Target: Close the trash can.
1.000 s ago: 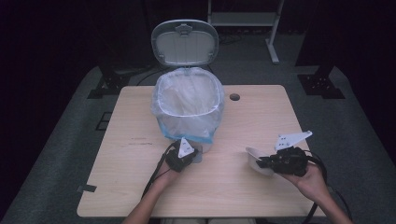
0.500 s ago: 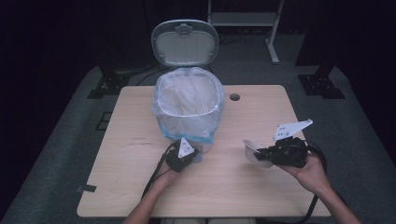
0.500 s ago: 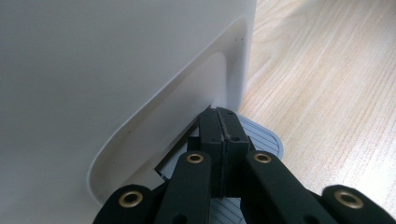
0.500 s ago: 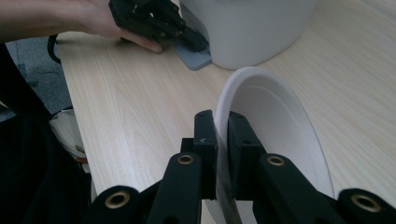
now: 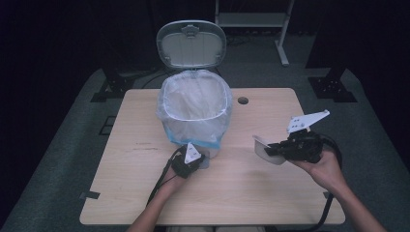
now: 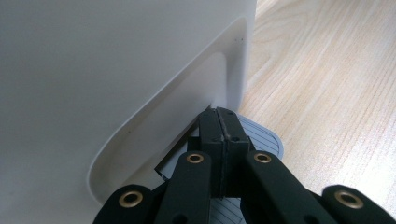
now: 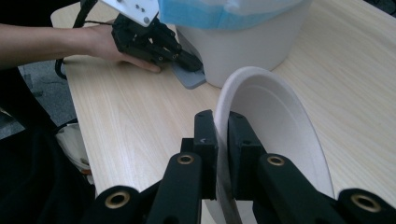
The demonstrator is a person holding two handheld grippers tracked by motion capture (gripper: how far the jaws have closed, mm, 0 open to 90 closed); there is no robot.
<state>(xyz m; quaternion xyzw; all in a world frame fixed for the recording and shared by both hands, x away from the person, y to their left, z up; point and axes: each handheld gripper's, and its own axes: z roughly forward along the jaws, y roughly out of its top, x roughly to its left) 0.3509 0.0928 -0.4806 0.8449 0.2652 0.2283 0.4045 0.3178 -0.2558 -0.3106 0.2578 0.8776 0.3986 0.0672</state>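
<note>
A white pedal bin (image 5: 196, 121) stands mid-tabletop (image 5: 251, 193), lid (image 5: 191, 44) tipped up, lined with a clear bag whose blue hem folds over the rim; the bag looks empty. The left gripper (image 5: 196, 162) sits at the bin's foot, fingers (image 6: 219, 135) pressed together on the grey pedal (image 7: 189, 77). The right gripper (image 5: 270, 150), held above the tabletop beside the bin, has its fingers clamped on the rim of an empty white bowl (image 7: 275, 135).
</note>
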